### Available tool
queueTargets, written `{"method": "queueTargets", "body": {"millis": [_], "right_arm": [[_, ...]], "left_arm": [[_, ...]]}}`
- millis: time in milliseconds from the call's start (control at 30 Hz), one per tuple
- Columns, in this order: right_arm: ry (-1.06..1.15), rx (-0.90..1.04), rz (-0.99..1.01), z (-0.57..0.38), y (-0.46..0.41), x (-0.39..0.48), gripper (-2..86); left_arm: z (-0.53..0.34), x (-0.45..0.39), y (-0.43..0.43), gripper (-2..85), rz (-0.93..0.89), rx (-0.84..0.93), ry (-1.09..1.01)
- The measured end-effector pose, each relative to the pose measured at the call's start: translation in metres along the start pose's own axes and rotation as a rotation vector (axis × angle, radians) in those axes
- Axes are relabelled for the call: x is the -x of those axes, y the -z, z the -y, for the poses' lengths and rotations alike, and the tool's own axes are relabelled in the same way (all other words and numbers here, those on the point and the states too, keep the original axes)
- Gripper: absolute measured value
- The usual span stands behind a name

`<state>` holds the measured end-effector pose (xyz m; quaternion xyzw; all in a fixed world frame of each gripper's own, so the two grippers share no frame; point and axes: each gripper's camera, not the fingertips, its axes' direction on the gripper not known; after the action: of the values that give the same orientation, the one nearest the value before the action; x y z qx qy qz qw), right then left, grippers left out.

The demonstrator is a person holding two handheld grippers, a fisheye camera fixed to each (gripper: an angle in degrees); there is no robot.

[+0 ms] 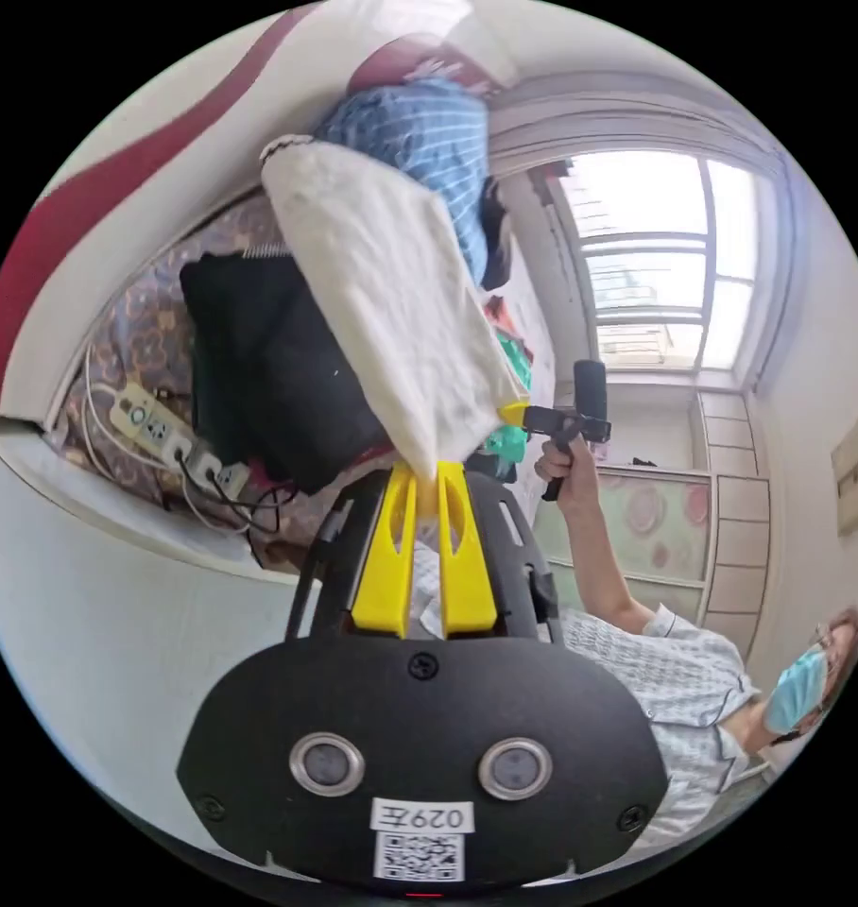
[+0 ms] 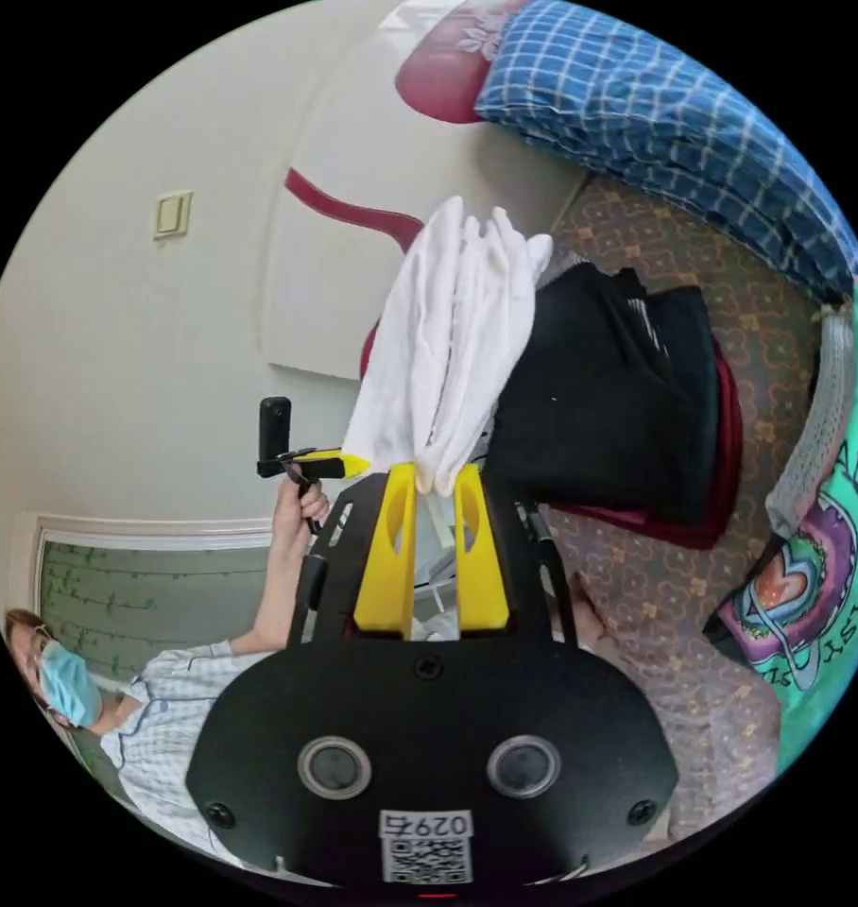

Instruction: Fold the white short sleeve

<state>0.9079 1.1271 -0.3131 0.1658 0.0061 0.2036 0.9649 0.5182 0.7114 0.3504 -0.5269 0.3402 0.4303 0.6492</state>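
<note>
In the left gripper view, the left tool (image 1: 427,484) has its two yellow jaws pressed together on a corner of the one white short sleeve (image 1: 391,312), which hangs as a flat folded panel away from the jaws, lifted clear of the bed. The other corner of the same edge is pinched by the right tool (image 1: 512,414), held in the person's hand (image 1: 563,463); its yellow tip touches the cloth. Behind the shirt lies one folded black garment (image 1: 259,368) on the patterned bed cover (image 1: 141,331), with one white power strip (image 1: 150,425) and its cables beside it. One blue striped garment (image 1: 424,142) lies beyond the shirt. A window (image 1: 665,265) shows at the side.

In the right gripper view, the right tool (image 2: 435,482) has both jaws pinching the white short sleeve (image 2: 448,340), here seen edge-on as several gathered layers fanning out from the jaws. The left tool (image 2: 349,463) meets the cloth's lower corner, held by the person's other hand (image 2: 295,505). One stack of folded black clothing (image 2: 609,416) rests on the bed cover (image 2: 722,312), one blue checked pillow (image 2: 656,113) beyond it, and one green printed garment (image 2: 831,567) at the edge.
</note>
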Motion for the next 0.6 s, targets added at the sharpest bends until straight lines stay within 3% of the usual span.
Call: {"method": "queueTargets", "body": {"millis": [133,200,333,433,600], "right_arm": [[-0.121,-0.057,-0.014,-0.07,0.024,-0.059,8.4],[-0.136,-0.144,-0.138,-0.11,0.062,-0.061,8.1],[-0.244,-0.404,-0.617,-0.187,0.158,-0.038,11.3],[-0.331,-0.433,-0.795,-0.202,0.181,-0.043,13.1],[-0.431,-0.315,-0.636,-0.181,0.142,-0.083,13.7]], "left_arm": [[-0.034,0.055,-0.014,-0.7,-0.161,-0.025,0.068],[-0.064,0.074,-0.001,-0.8,-0.183,-0.049,0.099],[-0.14,0.111,0.048,-1.0,-0.154,-0.152,0.217],[-0.186,0.135,0.082,-1.0,-0.223,-0.295,0.284],[-0.227,0.161,0.11,-1.0,-0.374,-0.503,0.318]]}}
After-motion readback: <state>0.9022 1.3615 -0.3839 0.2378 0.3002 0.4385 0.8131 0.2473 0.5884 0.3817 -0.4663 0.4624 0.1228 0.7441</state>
